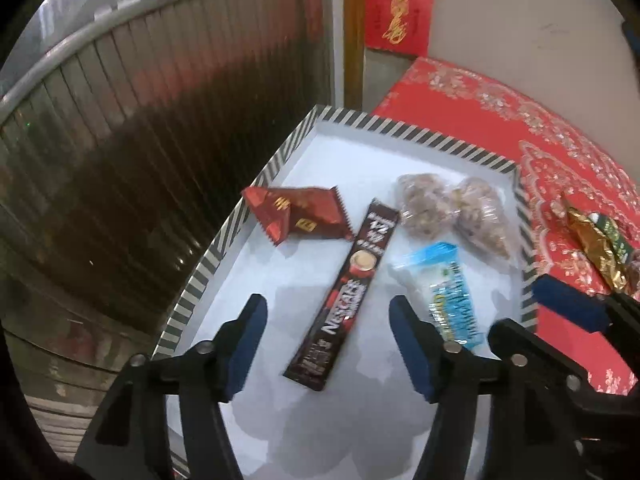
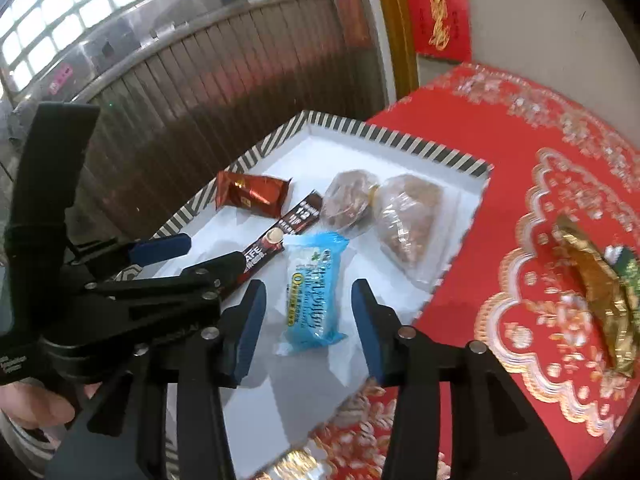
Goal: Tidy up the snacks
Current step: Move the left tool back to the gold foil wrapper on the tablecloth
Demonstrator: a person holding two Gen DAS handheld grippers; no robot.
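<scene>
A white tray with a striped rim (image 1: 224, 240) (image 2: 400, 136) holds a dark red snack packet (image 1: 296, 216) (image 2: 250, 194), a Nescafe coffee stick (image 1: 344, 300) (image 2: 288, 232), two clear bags of brown nuts (image 1: 452, 208) (image 2: 380, 212) and a blue wrapped snack (image 1: 448, 292) (image 2: 312, 292). My left gripper (image 1: 326, 340) is open and empty above the coffee stick. My right gripper (image 2: 306, 328) is open and empty, its fingers either side of the blue snack. A gold and green packet (image 1: 600, 244) (image 2: 604, 296) lies on the red cloth right of the tray.
The tray sits at the left edge of a table with a red and gold patterned cloth (image 2: 540, 168). A ribbed metal shutter (image 1: 140, 120) and railing stand beyond the table's left side. A wall with a red poster (image 1: 400, 8) is behind.
</scene>
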